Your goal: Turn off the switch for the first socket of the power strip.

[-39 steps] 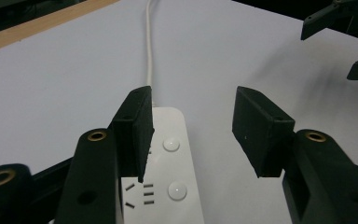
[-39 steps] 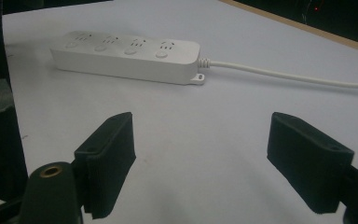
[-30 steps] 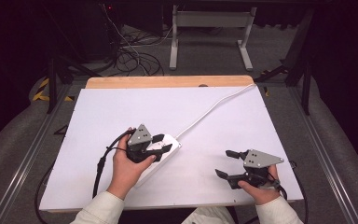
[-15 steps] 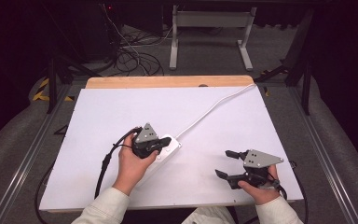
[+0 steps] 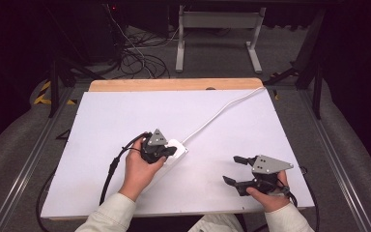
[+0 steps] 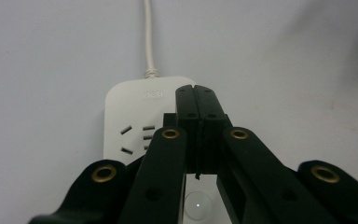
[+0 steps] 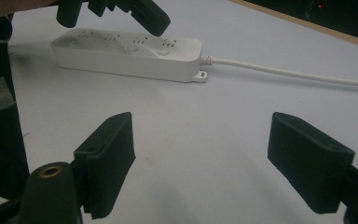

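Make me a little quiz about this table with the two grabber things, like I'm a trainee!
1. True or false: the left gripper has its jaws spread wide apart.
2. What colour is the power strip lying on the table? A black, B white, C red.
3. Fill in the missing word: the right gripper grips nothing, and its jaws are ____.
Key: 1 false, they are shut together above the power strip; 2 B; 3 open.
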A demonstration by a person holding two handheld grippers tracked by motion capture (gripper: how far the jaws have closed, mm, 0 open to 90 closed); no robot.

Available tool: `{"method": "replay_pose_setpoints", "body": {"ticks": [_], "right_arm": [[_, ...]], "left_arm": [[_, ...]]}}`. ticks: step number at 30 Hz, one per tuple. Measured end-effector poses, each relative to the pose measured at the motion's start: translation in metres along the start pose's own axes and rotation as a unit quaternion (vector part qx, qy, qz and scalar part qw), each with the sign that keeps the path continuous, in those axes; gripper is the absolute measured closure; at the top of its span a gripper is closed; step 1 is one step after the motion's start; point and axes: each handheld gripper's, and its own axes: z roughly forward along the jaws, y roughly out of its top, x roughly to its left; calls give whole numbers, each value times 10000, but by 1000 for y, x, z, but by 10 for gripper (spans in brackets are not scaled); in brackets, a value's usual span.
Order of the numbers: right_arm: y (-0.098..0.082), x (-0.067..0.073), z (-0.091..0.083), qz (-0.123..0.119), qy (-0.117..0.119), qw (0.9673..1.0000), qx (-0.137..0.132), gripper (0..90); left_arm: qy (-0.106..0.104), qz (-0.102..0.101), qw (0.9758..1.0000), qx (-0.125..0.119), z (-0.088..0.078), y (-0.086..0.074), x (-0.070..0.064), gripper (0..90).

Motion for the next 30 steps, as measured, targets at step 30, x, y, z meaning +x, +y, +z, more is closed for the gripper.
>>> {"method": "replay_pose_setpoints", "body": {"ticks": [30], "right_arm": [[-1,2,-1,-8,21,10000,-10,234]], "left_arm": [[117,50,9989,444,14,-1,1,900]]}}
